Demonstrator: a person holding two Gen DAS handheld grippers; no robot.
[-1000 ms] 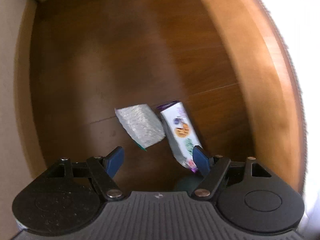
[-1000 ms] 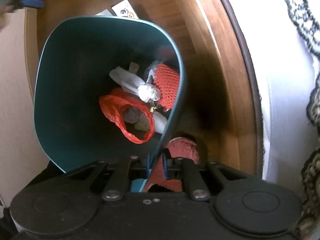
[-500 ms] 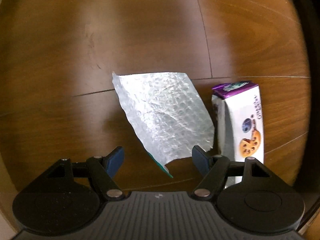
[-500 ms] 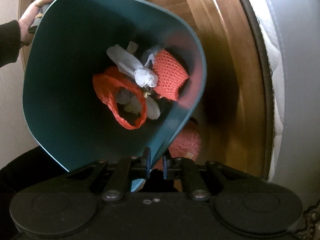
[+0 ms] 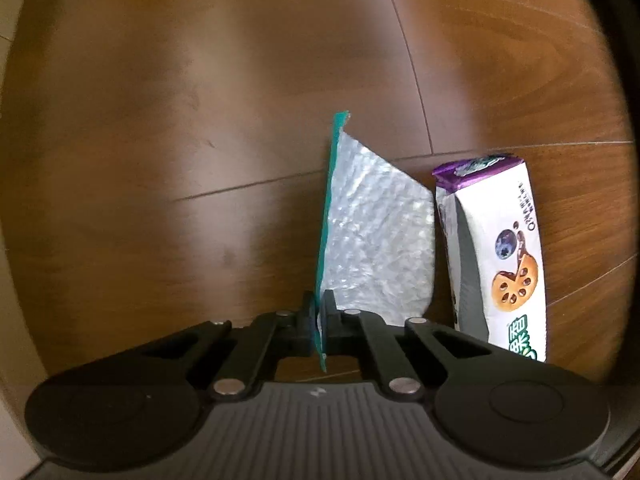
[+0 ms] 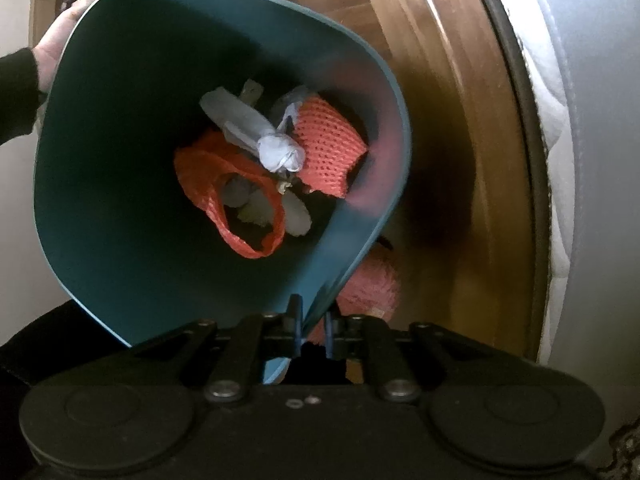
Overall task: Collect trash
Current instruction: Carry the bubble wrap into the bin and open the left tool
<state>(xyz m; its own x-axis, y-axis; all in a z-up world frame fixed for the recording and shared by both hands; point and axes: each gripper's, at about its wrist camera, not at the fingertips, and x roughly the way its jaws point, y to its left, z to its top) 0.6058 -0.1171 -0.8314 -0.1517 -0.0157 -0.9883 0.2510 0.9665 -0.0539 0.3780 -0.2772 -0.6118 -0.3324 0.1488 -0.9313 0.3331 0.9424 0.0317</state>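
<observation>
The silver wrapper (image 5: 376, 240), flat on the wood floor (image 5: 200, 120) half a second ago, now stands on edge with the left gripper (image 5: 319, 320) clamped shut on its teal border, so it looks ready to lift. The biscuit packet (image 5: 504, 256) still lies just right of the wrapper. The right gripper (image 6: 310, 330) stays nearly closed on the rim of the teal bin (image 6: 120, 200), which already holds orange netting (image 6: 328, 148)

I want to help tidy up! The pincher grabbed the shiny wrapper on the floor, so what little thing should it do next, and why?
Probably lift it straight up. The left gripper is shut on the silver wrapper, pinching its green edge, and most of it seems to rest on the wooden floor. The right gripper holds the teal bin by its rim, ready nearby.
</observation>
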